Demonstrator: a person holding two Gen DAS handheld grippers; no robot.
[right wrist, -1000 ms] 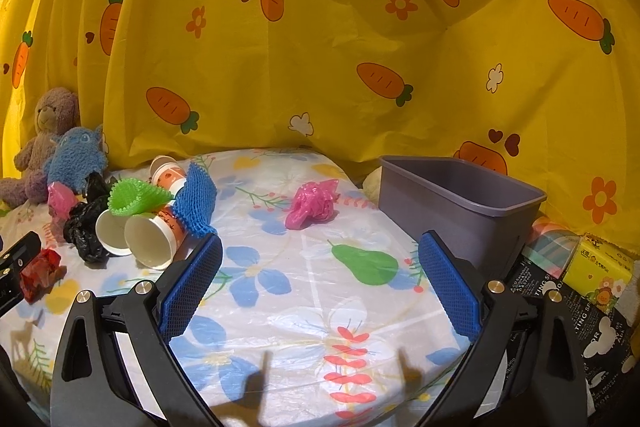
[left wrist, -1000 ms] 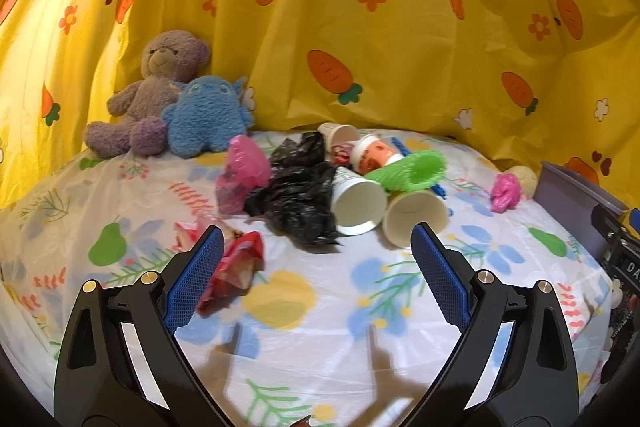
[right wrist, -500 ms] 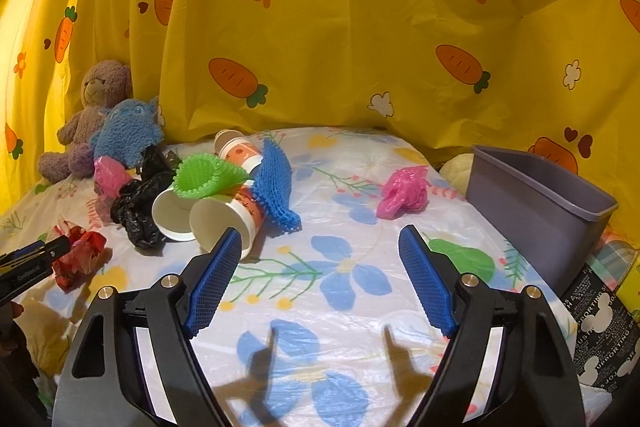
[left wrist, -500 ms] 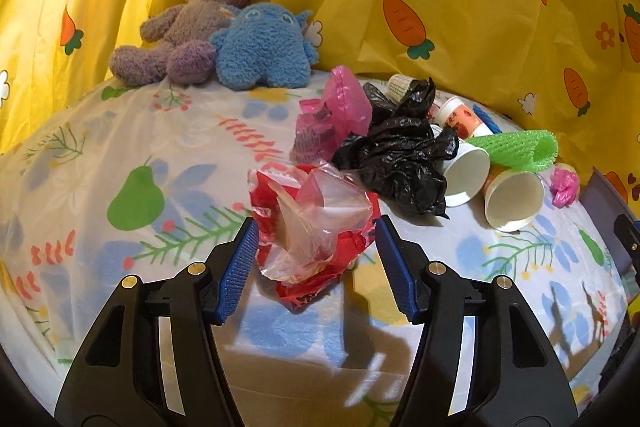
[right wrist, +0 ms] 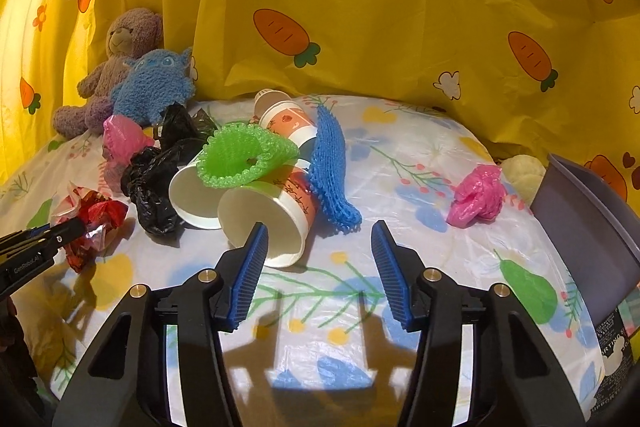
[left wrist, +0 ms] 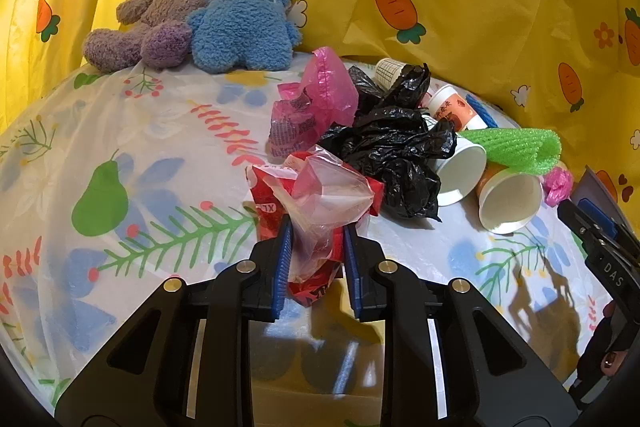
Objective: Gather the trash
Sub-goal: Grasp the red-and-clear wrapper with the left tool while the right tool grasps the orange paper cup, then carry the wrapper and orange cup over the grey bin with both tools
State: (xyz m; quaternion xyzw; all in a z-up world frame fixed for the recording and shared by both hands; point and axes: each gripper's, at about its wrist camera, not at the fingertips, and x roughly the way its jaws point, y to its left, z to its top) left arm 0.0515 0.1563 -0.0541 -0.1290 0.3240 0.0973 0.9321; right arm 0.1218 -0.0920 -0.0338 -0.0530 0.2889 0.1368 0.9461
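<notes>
Blue-padded fingers of the left gripper [left wrist: 315, 259] closing on a crumpled red and clear wrapper [left wrist: 316, 203], pads pressing its lower folds, wrapper at the near edge of the trash pile on the worktop [left wrist: 160, 155]. Right gripper [right wrist: 318, 267] fingers apart and closing, nothing between them yet; paper cup [right wrist: 266, 217] lies on its side just ahead of the left pad. Outward: second cup [right wrist: 192, 193], green foam net [right wrist: 244, 157], blue foam net [right wrist: 330, 171], black bag [right wrist: 154, 179], pink bag [right wrist: 120, 141], printed cup [right wrist: 286, 121], all heaped together. Another pink bag [right wrist: 478, 197] lies apart, near the grey bin [right wrist: 588, 223] at the right edge. Bin's inside mostly hidden. Progress: early, nearly all trash uncollected; first grabs underway. Two plush toys [left wrist: 192, 11] at back, not trash.
</notes>
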